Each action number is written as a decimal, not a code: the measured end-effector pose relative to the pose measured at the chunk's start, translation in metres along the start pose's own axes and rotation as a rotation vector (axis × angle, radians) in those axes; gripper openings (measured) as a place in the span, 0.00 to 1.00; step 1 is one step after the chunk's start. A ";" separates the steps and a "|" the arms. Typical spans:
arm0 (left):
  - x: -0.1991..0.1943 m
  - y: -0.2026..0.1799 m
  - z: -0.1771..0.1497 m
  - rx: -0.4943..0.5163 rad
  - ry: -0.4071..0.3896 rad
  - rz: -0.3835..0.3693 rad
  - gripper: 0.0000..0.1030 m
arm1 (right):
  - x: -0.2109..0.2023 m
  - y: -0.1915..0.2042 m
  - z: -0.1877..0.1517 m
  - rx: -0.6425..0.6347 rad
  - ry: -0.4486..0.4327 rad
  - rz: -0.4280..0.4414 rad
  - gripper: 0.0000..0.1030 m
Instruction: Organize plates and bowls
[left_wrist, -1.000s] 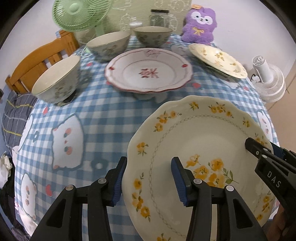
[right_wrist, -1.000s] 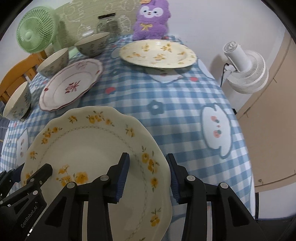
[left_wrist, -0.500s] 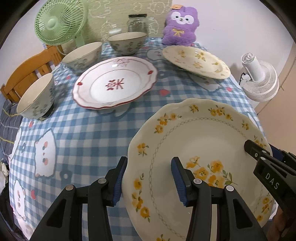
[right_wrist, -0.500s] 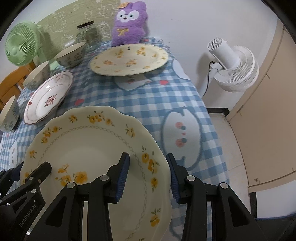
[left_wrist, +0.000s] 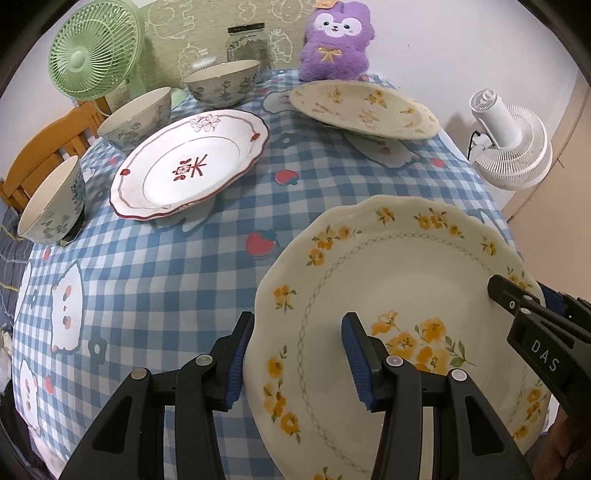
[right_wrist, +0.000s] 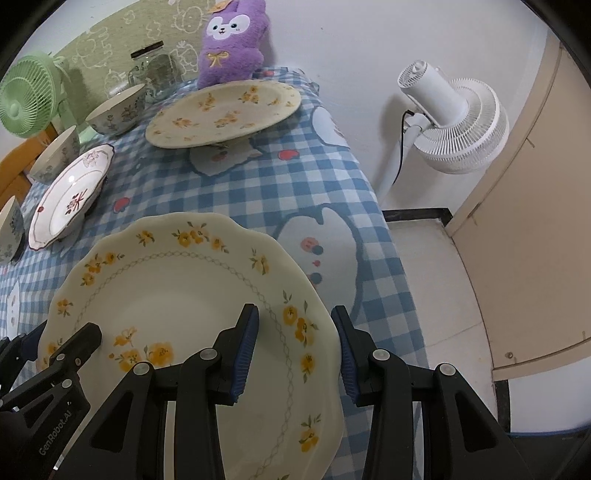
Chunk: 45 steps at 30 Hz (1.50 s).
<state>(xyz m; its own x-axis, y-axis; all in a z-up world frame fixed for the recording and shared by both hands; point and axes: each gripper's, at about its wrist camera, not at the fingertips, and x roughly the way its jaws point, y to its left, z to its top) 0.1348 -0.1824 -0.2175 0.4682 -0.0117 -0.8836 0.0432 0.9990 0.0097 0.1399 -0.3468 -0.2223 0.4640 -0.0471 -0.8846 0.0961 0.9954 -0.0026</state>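
Holding one yellow-flowered plate (left_wrist: 399, 295) between them, both claws grip it at opposite edges: the left claw (left_wrist: 297, 360) pinches the plate's left rim, one blue pad (left_wrist: 236, 363) under the rim and the other on the plate's face, and the right claw (right_wrist: 293, 350) pinches the right rim in the same way. The plate is lifted above the near part of the counter (left_wrist: 166, 266), which is covered with a blue checked cloth, and it looks close to level. What the coming move depends on is the second yellow-flowered plate (left_wrist: 364, 109), of the same pattern, which lies far ahead near the back edge of the counter, just in front of the purple plush toy (left_wrist: 334, 40). From the held plate it lies forward and a little to the right, so the right claw is the nearer one, I think. The red-patterned plate (left_wrist: 192, 166) and the three bowls (left_wrist: 221, 86) stay to the left, away from this straight path. Stacking seems not yet done.
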 end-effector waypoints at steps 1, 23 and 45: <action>0.001 -0.002 -0.002 0.004 0.002 0.001 0.47 | 0.000 -0.001 -0.001 0.000 -0.001 0.004 0.42; -0.017 -0.003 -0.002 -0.009 -0.006 -0.037 0.79 | -0.033 0.008 0.005 -0.022 -0.102 0.046 0.79; -0.117 0.047 0.026 -0.001 -0.169 -0.070 0.97 | -0.137 0.063 0.022 0.033 -0.238 0.056 0.90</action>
<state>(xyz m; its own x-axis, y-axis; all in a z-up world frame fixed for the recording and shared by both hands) 0.1051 -0.1354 -0.1016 0.6060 -0.0878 -0.7906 0.0796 0.9956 -0.0495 0.1017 -0.2791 -0.0906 0.6633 -0.0139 -0.7482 0.0908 0.9939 0.0621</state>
